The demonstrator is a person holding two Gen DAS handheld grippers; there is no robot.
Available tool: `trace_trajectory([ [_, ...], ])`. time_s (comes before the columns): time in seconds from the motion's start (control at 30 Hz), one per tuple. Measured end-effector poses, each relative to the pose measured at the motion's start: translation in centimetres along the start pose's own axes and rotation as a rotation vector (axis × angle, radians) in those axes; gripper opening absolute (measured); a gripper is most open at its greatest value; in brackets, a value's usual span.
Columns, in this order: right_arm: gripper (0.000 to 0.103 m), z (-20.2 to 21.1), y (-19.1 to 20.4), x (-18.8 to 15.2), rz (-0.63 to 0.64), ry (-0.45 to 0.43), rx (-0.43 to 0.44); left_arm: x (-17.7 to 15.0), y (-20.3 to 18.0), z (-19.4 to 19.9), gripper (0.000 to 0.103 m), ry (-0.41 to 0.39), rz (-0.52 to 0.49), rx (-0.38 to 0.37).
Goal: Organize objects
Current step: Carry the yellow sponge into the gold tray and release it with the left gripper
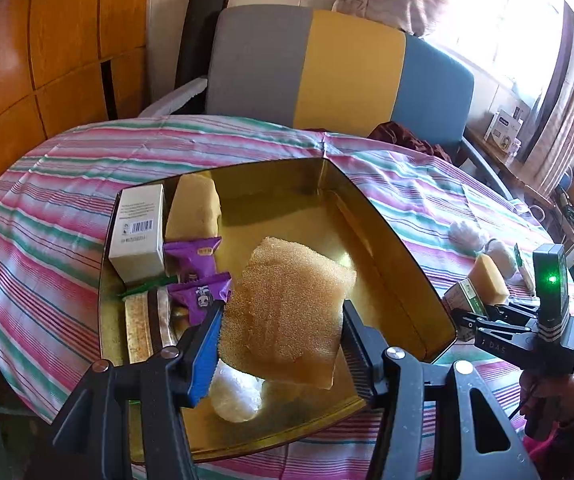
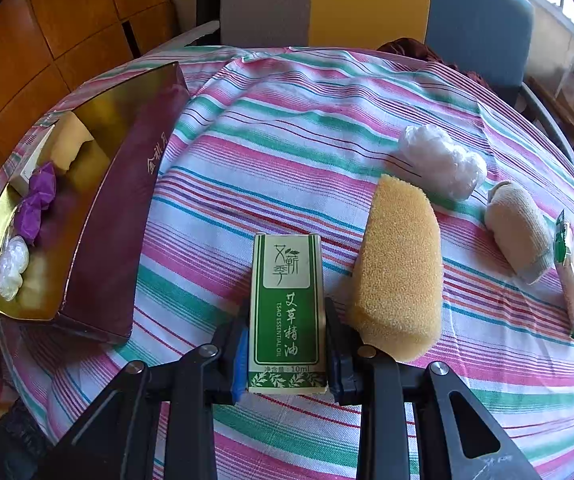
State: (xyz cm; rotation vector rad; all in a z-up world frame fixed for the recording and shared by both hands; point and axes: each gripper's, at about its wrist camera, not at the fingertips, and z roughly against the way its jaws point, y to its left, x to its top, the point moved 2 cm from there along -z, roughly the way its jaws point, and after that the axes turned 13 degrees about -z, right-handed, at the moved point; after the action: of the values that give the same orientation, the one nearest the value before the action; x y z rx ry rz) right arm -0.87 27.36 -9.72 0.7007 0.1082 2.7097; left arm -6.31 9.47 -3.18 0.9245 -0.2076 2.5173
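Left gripper [image 1: 283, 326] clamps a square tan sponge pad [image 1: 289, 312], held in the air over the gold-lined box [image 1: 399, 256]. Right gripper [image 2: 287, 344] is closed on a green-and-white carton [image 2: 287, 316] printed "TSAO ESSENTIAL OIL", Chinese characters, "10ml"; whether the carton rests on the striped tabletop [image 2: 279, 128] or is lifted can't be told.

Box contents, left wrist view: one white carton with barcode [image 1: 138, 232], fine print unreadable; one yellow sponge block [image 1: 195, 210] beside it; two purple snack packets [image 1: 199, 276]; one green-edged wrapper [image 1: 149, 286]; one gold-and-brown striped packet [image 1: 147, 328]; one crumpled clear plastic wad [image 1: 233, 398] under the held pad. The box's outer wall is maroon with gold Chinese lettering [image 2: 152, 162], not legible.

Loose on the tabletop, right wrist view: one yellow sponge [image 2: 399, 276] just beside the green carton, one white plastic wad [image 2: 441, 160], one rolled beige cloth [image 2: 521, 232], one green-tipped sachet [image 2: 571, 276] at the far right. Wad, cloth and sachet lie apart from each other.

A grey, yellow and blue chair back [image 1: 327, 68] stands behind the tabletop.
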Motion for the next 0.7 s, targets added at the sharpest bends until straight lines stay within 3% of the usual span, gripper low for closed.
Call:
trace_trajectory([
  [0.27, 0.031, 0.0, 0.5, -0.1, 0.015, -0.001, -0.012, -0.1, 1.0, -1.5, 0.056, 0.045, 0.061, -0.042],
  [0.5, 0.031, 0.0, 0.5, 0.0, 0.016, 0.000, -0.013, 2.5, 3.1, -3.4, 0.056, 0.048, 0.160, -0.137],
  [0.7, 0.031, -0.1, 0.5, 0.0, 0.017, 0.000, -0.013, 5.9, 3.4, -7.4, 0.056, 0.073, 0.126, -0.090],
])
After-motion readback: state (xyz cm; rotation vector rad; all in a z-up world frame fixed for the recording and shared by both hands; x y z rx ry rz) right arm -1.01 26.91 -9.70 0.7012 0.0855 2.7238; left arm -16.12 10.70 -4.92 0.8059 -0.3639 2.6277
